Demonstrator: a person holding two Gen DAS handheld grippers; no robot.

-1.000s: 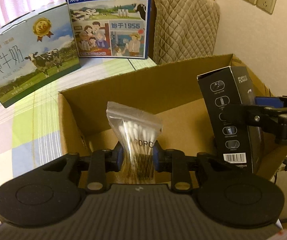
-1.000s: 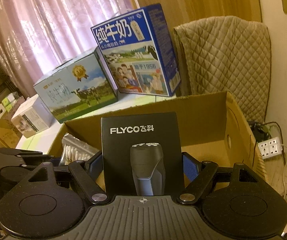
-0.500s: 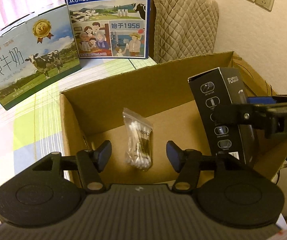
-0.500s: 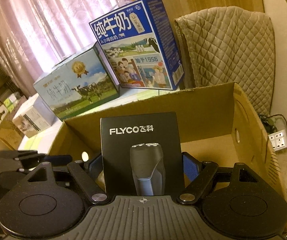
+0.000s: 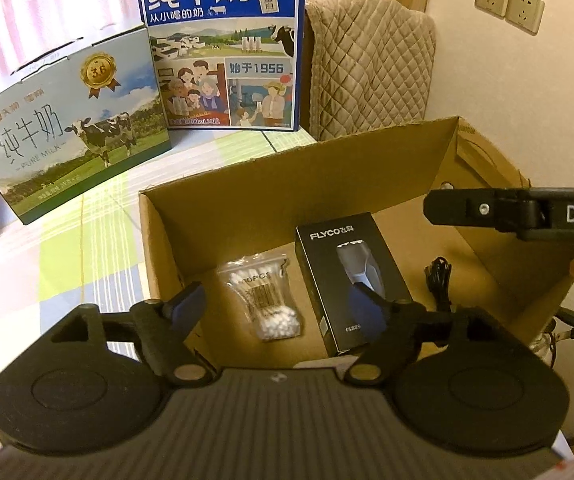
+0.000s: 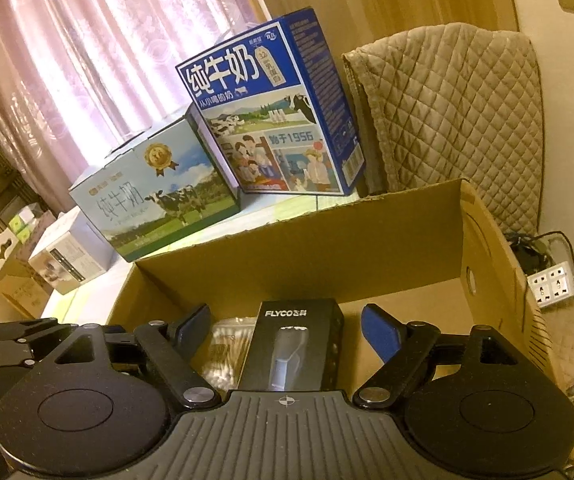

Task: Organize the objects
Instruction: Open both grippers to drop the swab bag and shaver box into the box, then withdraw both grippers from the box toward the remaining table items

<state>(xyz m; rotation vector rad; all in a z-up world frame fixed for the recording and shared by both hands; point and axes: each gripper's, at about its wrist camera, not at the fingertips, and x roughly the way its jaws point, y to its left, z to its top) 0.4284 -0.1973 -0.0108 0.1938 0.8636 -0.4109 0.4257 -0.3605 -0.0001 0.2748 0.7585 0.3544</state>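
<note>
Left of the cardboard box [image 5: 247,196], a glossy pale-green milk carton [image 5: 67,128] printed with a cow lies long-side down on the desk [image 5: 47,264], whose cloth is checked in soft green, pink and white. Behind the cardboard box, a taller blue milk carton [image 5: 223,44] stands upright, smooth and rectangular. The cardboard box itself is plain brown corrugated board, open at the top, with rough cut edges.

On the floor of the cardboard box, toward its left wall, lies a clear, crinkled plastic bag of cotton swabs [image 5: 263,296], the white tips bunched at both ends. Just to its right, apart from it, the shaver box [image 5: 347,276] lies flat: matte black card, sharp-cornered, with white "FLYCO" lettering and a grey shaver pictured on its face. A coiled black cable [image 5: 439,280] rests right of the shaver box.

The left gripper [image 5: 283,308] hangs above the near edge of the cardboard box, its blue-padded fingers [image 5: 187,306] spread wide and holding nothing. The right gripper [image 6: 287,332] also hovers over the cardboard box, fingers [image 6: 383,336] wide apart and clear of the shaver box below them.

Behind the cardboard box to the right, a beige quilted cloth [image 5: 367,64] drapes over something.
</note>
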